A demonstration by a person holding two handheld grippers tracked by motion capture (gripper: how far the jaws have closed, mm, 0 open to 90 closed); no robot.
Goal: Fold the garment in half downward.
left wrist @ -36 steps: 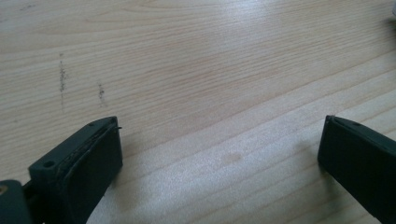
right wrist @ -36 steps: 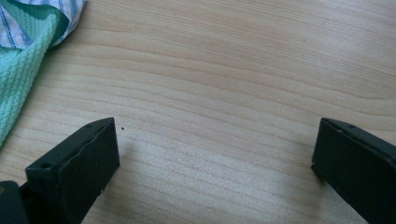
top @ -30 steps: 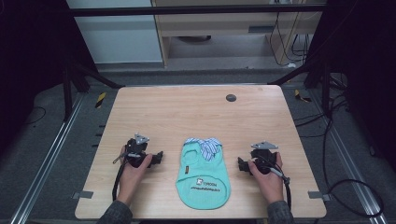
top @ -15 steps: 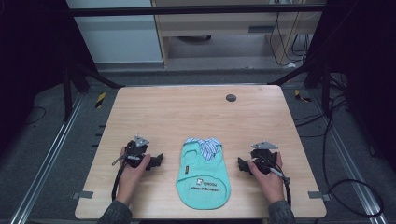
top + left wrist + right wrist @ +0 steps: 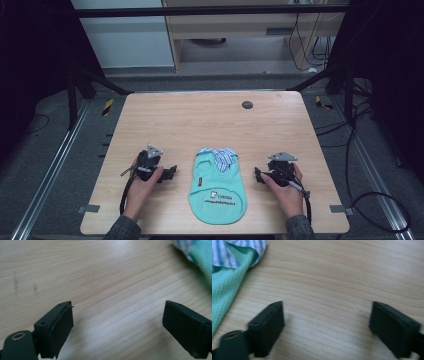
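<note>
The small vest (image 5: 217, 185) lies flat on the table (image 5: 200, 125), near your edge and about in the middle between your two hands. It is mint green, with a collar (image 5: 220, 156) of blue and white stripes at the far end and a printed label (image 5: 218, 196) toward the hem, which points to you. The print is too small to read.

Your left gripper (image 5: 167, 172) rests on the wood just to the left of the vest, near it but not touching it. Your left hand (image 5: 141, 187) holds it from behind, and its grey plate (image 5: 154, 151) faces up. In the left gripper view the two black jaws stand wide apart with only bare wood between them, and the edge of the vest (image 5: 200, 257) shows at the top right corner.

Your right gripper (image 5: 259, 175) rests on the other side of the vest, also near and apart from it, held by your right hand (image 5: 286, 192). A black cable (image 5: 306, 202) runs back along your forearm. In the right gripper view the jaws are also spread wide over bare wood, and the vest (image 5: 227, 277) with its striped collar (image 5: 239, 250) lies at the top left.

Farther off, near the far edge of the table, there is a small dark round disc (image 5: 247, 104). Beyond the table the floor is dark, with cables on the right side.
</note>
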